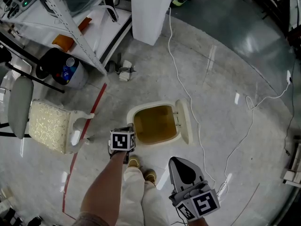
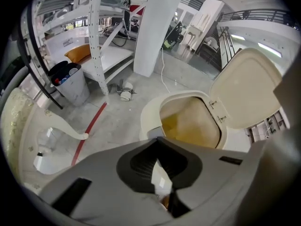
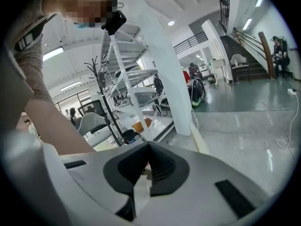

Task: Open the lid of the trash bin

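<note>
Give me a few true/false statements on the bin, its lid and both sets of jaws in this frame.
1. The lid of the trash bin stands open. True.
2. The right gripper grips the lid. False: it is apart from the bin, its jaws together on nothing.
3. In the head view, a red line runs on the floor left of the bin. True.
4. The left gripper has its jaws wide apart. False: they are together.

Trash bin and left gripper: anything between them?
Nothing. In the left gripper view, the left gripper points at the near wall of the trash bin, with no object between.
</note>
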Motion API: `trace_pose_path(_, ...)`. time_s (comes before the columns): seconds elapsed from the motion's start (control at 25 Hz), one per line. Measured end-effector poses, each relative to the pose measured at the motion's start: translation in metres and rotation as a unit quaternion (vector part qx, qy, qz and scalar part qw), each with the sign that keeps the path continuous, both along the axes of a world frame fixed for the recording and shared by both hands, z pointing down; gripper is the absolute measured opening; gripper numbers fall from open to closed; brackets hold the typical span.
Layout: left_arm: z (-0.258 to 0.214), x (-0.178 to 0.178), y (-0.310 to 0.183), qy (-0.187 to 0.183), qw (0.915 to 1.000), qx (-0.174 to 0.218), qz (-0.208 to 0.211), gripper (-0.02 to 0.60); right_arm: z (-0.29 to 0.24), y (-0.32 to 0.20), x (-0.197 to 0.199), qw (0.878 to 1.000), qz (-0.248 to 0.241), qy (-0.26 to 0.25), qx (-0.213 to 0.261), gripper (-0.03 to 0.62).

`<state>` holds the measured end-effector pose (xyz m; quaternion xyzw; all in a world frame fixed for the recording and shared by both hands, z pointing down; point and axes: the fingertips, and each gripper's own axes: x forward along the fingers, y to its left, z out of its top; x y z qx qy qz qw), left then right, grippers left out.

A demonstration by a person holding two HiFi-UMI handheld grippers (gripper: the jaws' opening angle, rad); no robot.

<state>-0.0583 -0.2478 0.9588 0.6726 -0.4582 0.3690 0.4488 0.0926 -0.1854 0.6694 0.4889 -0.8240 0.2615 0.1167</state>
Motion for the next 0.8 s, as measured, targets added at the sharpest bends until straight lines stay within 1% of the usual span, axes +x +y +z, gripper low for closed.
trace_pose_path(0.28,-0.003,0.005,0.000,0.008,0.9999,-0.014,0.001,0.000,-0.005,0.000,0.001,1.000,0.002,0.002,0.004,0.032)
trace_pose_path(0.4,-0.005,0.003,0.002,0.008,0.9997,-0.025,-0.002,0.000,-0.009,-0.002,0.000,1.000,0.003,0.002,0.007,0.032)
trace_pose_path(0.56,-0.008,0.000,0.003,0.010,0.9995,-0.029,-0.005,0.000,-0.016,-0.004,-0.002,1.000,0.006,0.002,0.012,0.032)
trace_pose_path(0.8,-0.033,-0.002,-0.004,0.010,0.9994,-0.032,0.000,0.000,-0.033,-0.005,-0.004,1.000,0.009,-0.002,0.018,0.032)
